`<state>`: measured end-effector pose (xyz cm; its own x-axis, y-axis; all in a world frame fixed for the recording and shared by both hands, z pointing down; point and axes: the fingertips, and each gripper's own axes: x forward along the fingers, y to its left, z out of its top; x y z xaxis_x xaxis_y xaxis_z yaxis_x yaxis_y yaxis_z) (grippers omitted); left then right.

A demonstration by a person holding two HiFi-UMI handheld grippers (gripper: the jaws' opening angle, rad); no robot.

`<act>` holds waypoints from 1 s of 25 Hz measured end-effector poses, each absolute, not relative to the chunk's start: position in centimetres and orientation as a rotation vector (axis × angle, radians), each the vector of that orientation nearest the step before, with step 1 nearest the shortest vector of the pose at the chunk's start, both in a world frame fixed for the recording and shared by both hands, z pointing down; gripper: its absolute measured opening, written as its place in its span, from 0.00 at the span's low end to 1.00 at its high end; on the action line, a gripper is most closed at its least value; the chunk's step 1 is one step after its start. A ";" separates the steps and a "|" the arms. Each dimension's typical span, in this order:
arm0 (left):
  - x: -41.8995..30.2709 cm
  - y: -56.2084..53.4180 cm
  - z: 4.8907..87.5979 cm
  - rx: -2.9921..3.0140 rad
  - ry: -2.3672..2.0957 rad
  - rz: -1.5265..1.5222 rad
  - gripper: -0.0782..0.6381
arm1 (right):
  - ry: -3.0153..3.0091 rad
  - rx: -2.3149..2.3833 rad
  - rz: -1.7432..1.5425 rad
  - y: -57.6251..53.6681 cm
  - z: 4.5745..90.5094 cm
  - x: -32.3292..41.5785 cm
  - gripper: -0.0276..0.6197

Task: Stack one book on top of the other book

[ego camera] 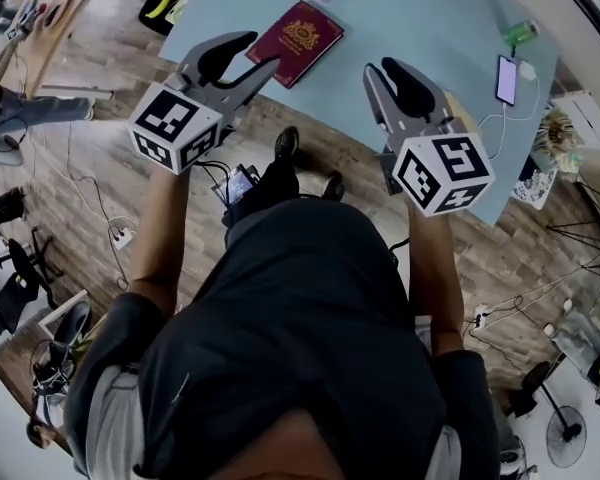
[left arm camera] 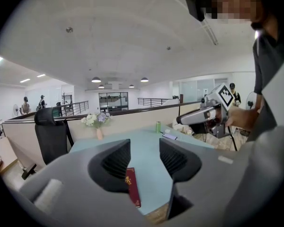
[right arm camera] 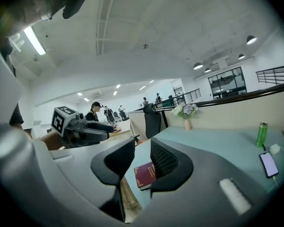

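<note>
On the table (ego camera: pixel 420 23) lies a red book (ego camera: pixel 301 40), gold lettering illegible.

The red book (left arm camera: pixel 132 188) lies partly hidden behind the left claw (left arm camera: pixel 145 157).

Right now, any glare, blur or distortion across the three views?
Head view: fisheye bend, dark rim top right, even light, red book sharp. Left gripper view: black circular vignette, mosaic patch top right, no harsh glare. Right gripper view: same vignette, ceiling strip light blown out.
</note>
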<state>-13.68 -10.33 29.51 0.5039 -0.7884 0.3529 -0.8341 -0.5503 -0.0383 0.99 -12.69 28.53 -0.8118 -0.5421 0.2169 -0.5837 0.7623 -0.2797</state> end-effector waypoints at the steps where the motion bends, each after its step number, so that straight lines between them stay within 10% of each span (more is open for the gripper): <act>1: -13.9 -11.0 29.8 2.609 -1.396 0.503 0.44 | -2.822 0.927 0.517 -13.1 28.8 0.8 0.18; 25: -22.6 -24.1 44.0 2.496 -1.048 0.602 0.44 | -2.516 1.151 0.790 -22.0 40.0 -7.5 0.18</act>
